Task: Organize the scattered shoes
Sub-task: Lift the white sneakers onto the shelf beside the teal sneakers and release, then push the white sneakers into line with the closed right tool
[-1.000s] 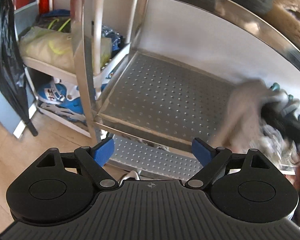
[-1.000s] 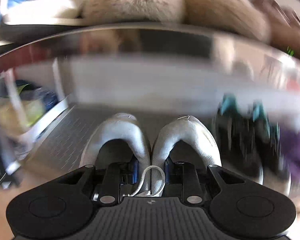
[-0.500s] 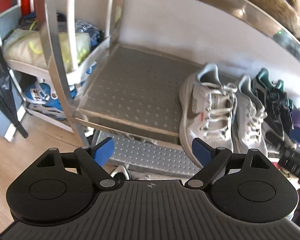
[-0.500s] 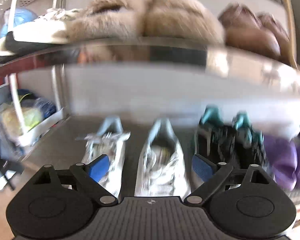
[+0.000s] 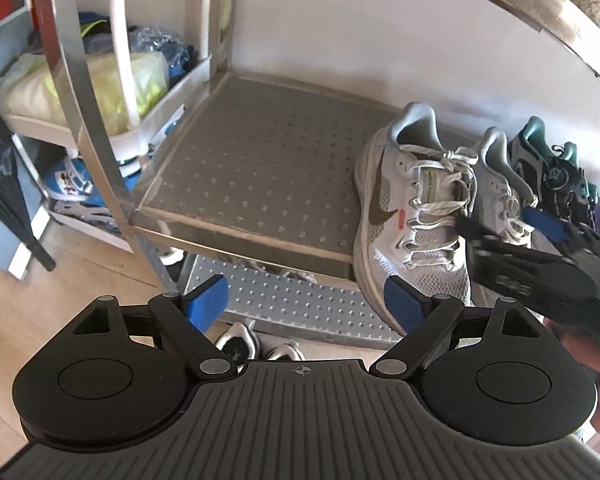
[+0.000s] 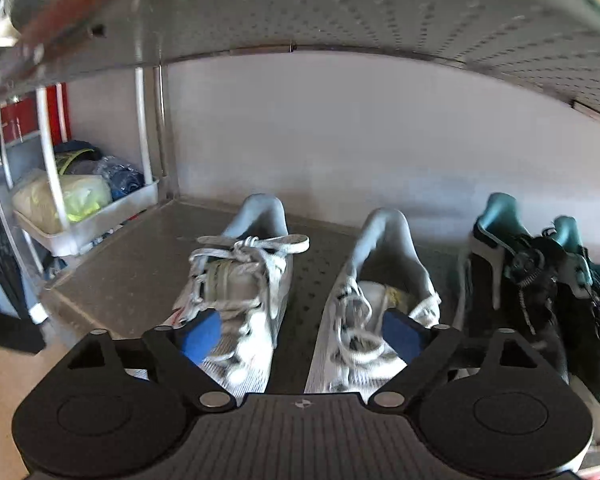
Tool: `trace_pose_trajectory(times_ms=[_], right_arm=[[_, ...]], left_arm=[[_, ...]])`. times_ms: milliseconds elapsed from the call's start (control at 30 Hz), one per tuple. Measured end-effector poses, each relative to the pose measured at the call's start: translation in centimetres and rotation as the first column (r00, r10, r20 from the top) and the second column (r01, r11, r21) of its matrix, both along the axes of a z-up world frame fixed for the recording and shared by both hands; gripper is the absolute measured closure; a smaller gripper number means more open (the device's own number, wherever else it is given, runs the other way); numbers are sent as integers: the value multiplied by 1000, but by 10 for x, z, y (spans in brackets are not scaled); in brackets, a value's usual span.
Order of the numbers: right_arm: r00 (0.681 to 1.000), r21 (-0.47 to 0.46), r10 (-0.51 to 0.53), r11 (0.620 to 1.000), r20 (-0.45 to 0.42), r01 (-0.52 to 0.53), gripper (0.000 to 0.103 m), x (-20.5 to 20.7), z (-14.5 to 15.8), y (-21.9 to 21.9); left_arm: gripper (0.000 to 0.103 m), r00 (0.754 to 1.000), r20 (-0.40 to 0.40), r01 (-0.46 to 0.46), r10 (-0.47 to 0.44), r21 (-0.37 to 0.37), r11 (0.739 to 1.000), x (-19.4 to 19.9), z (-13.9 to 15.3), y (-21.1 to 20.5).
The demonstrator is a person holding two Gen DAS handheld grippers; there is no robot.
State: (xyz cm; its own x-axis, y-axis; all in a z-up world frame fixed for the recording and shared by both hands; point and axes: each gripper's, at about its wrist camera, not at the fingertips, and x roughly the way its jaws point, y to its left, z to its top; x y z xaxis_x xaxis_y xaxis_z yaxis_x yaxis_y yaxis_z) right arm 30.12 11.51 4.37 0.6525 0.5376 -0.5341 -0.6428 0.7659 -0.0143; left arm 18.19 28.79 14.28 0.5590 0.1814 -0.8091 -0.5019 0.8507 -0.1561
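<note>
Sitting side by side on the metal shelf (image 5: 260, 168) are two white shoes (image 6: 240, 304), heels to the wall. Dark shoes (image 6: 540, 280) are standing just beside them. The right tongs (image 6: 300, 332) have just been opening and are gaping wide, holding nothing. The left tongs (image 5: 308, 300) are gaping wide too, holding nothing.

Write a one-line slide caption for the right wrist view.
Open right tongs hover before two white sneakers set on a metal shelf beside black-and-teal shoes.
</note>
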Motion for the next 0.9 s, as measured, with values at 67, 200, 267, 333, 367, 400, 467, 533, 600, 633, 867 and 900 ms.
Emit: trace_pose_trajectory(times_ms=[67, 200, 267, 333, 367, 400, 467, 533, 600, 633, 867, 900], right_arm=[[1000, -29, 8, 1000, -25, -9, 10, -1, -8, 2], [999, 20, -35, 999, -37, 36, 55, -5, -12, 1], [998, 34, -50, 998, -36, 51, 65, -9, -5, 3], [998, 12, -56, 998, -3, 56, 70, -18, 3, 9], [997, -12, -66, 998, 30, 66, 70, -21, 0, 15], [995, -36, -74, 996, 64, 76, 70, -24, -3, 21], [988, -58, -107, 992, 114, 114, 70, -23, -8, 29], [978, -61, -144, 986, 152, 154, 71, -18, -12, 34], [972, -64, -164, 982, 168, 177, 71, -12, -13, 36], [966, -68, -183, 978, 182, 198, 71, -7, -14, 39], [946, -75, -245, 961, 212, 265, 71, 33, -14, 47], [945, -68, -253, 960, 207, 272, 71, 38, -14, 47]], left_arm=[[14, 1000, -5, 6, -6, -1, 1000, 1, -1, -2], [14, 1000, -10, 8, -8, -5, 1000, 2, -3, -3], [14, 1000, -10, 6, -6, -6, 1000, 3, -4, -4], [14, 1000, -10, 9, -9, -6, 1000, 3, -5, -5], [14, 1000, -10, 11, -11, -4, 1000, 3, -5, -6], [14, 1000, -11, 13, -13, -2, 1000, 3, -5, -7], [14, 1000, -14, 14, -14, 2, 1000, 3, -6, -7], [14, 1000, -17, 12, -12, 4, 1000, 4, -6, -6], [14, 1000, -23, 7, -7, 7, 1000, 4, -7, -3], [14, 1000, -25, 4, -4, 7, 1000, 4, -8, -2], [14, 1000, -26, -2, 2, 10, 1000, 3, -8, 3], [14, 1000, -26, -2, 3, 10, 1000, 3, -7, 3]])
